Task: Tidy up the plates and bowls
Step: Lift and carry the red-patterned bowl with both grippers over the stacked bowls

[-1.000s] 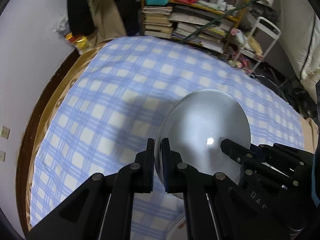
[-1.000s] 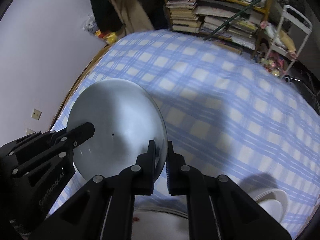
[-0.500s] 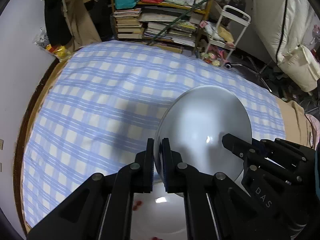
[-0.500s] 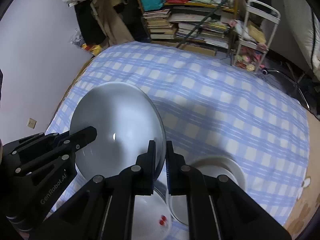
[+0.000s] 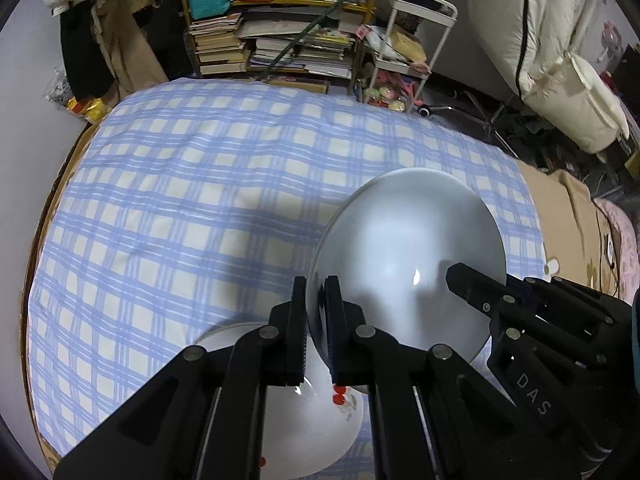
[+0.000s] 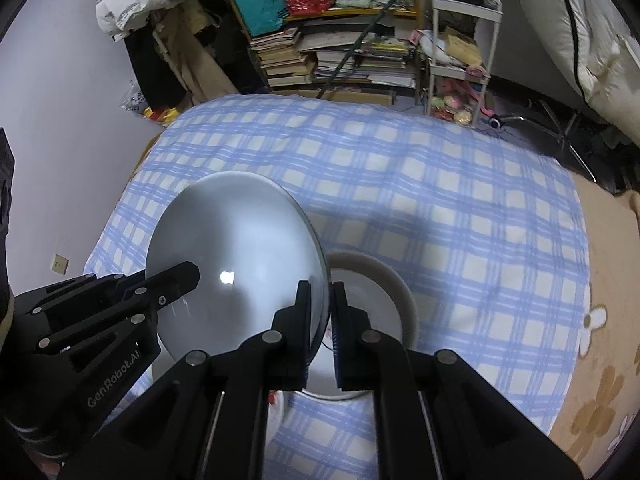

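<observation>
A grey-white plate [image 5: 404, 256] is held in the air above the checked cloth, tilted up on edge. My left gripper [image 5: 316, 292] is shut on its left rim. My right gripper [image 6: 320, 300] is shut on the opposite rim of the same plate [image 6: 236, 256]. Each gripper shows in the other's view: the right one [image 5: 520, 312] and the left one [image 6: 120, 300]. Below lies a white plate with a red cherry print [image 5: 280, 412]. A white bowl [image 6: 376, 300] sits on the cloth under the right gripper.
The blue and cream checked cloth [image 5: 192, 200] covers a round table. Behind it stand stacked books on shelves [image 5: 280, 44] and a white trolley [image 5: 404, 44]. A floral mat [image 6: 600, 360] lies at the right. A wall [image 6: 60, 120] is on the left.
Both grippers have carried the plate back toward the near edge and higher. The cherry-print plate and the white bowl have come into view beneath it.
</observation>
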`<state>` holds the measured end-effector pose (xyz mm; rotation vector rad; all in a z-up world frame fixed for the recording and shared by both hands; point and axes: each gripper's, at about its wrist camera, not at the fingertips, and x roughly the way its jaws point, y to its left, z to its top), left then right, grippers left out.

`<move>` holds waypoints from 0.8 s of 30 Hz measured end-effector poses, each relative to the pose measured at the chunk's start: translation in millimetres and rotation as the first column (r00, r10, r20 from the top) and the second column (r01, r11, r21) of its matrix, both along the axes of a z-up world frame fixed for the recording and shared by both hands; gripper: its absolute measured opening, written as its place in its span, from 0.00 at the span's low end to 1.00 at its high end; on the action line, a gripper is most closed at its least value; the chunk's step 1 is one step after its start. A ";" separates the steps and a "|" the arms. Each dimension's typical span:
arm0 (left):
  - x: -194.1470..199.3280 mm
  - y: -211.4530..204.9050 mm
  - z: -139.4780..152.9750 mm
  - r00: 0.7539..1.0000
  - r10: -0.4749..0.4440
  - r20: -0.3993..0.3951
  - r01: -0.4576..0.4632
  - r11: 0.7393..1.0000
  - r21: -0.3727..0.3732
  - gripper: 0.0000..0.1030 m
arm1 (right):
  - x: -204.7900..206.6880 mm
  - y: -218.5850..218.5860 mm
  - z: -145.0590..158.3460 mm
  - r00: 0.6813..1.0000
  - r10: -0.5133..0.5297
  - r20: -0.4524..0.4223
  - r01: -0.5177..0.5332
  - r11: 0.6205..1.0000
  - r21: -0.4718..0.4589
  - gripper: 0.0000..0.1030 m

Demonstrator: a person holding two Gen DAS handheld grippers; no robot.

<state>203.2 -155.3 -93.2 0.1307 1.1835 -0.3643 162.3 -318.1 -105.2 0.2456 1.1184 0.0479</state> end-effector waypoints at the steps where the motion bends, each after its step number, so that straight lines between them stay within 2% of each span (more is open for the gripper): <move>1: -2.3 -3.1 -1.0 1.000 -0.005 0.000 0.005 1.000 0.002 0.08 | -4.0 -3.7 -2.0 1.000 -0.009 0.001 0.009 1.000 0.002 0.10; 11: -13.0 -25.2 -16.1 0.999 -0.029 -0.018 0.029 1.000 0.002 0.08 | -21.5 -27.7 -22.1 0.998 -0.057 -0.004 0.057 0.997 0.052 0.10; 18: -10.5 -40.2 -40.3 0.997 -0.052 -0.053 0.055 0.997 0.057 0.08 | -18.0 -35.0 -46.1 0.997 -0.067 -0.045 0.069 0.996 0.055 0.10; 24: -8.2 -37.9 -51.7 0.997 -0.036 -0.075 0.041 0.997 0.064 0.09 | -13.2 -29.8 -56.3 0.996 -0.051 -0.078 0.053 0.998 0.022 0.10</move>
